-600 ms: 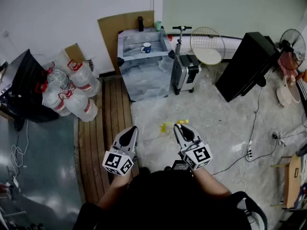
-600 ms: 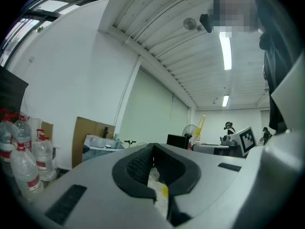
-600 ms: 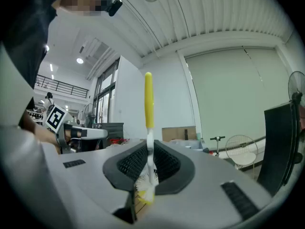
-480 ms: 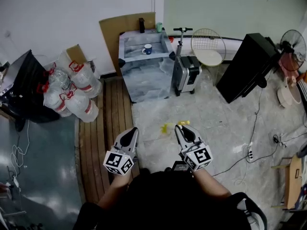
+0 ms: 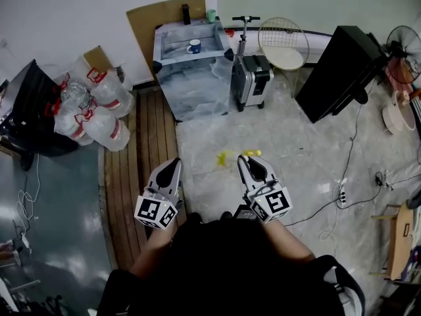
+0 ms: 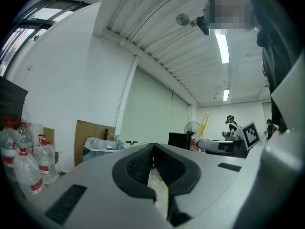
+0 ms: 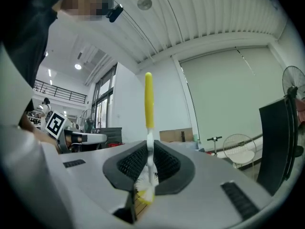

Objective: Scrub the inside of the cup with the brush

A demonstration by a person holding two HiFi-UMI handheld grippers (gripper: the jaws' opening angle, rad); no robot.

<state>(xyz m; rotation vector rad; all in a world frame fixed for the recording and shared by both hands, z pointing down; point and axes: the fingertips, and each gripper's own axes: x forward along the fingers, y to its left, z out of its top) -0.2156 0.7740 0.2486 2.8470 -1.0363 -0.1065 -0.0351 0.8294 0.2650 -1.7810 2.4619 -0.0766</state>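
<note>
The right claw is clamped on a thin brush with a yellow plastic handle. In the right gripper view its white stem is pinched between the ribbed black pads. The handle stands straight up above them, and the white bristle head with its yellow tip hangs just below. The left claw is closed on nothing: in the left gripper view its black pads meet at the tips with only pale floor behind them. Both claws are held level, side by side.

The small blue cup with a white inside stands upright on top of a grey marble-patterned bench against the wall, well ahead of both claws. Whether anything is in it cannot be told. Beyond the cup, at the bench's back edge, are a green beaker and a dark bottle.

Ahead and to the left of the left claw is a cluster of big clear plastic water bottles with red caps and red-and-white labels. Their fill level cannot be made out, and the label print is too small to read. A closed silver hard-shell suitcase stands just right of the bench, ahead of the right claw.

Each claw's white marker cube bears black square patterns, with no letters.
</note>
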